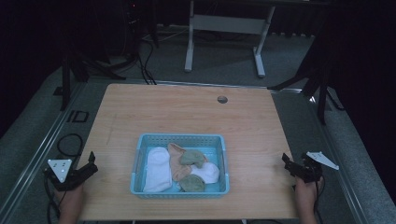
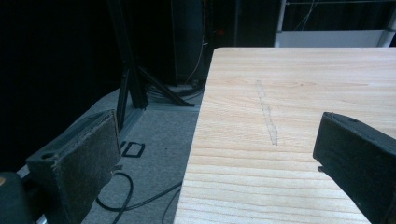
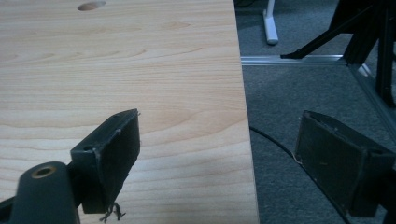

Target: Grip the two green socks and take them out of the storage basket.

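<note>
High view: both grippers wait at the table's edges, the basket of socks untouched between them.

Our jaws stand wide apart on both sides with nothing between them: the left gripper (image 1: 89,164) hangs over the table's (image 1: 187,112) left edge, the right gripper (image 1: 288,164) over its right edge, each well apart from the blue basket (image 1: 140,154) near the front middle. In the basket lie a white sock (image 1: 157,169), a peach one (image 1: 178,163), two green ones (image 1: 192,158) and a smaller white one (image 1: 208,172). We judge the work has not begun; next we must bring a gripper inward over the basket and down onto a single sock. Our hands hold both tools low and roughly level, jaws aimed forward and slightly inward.
</note>
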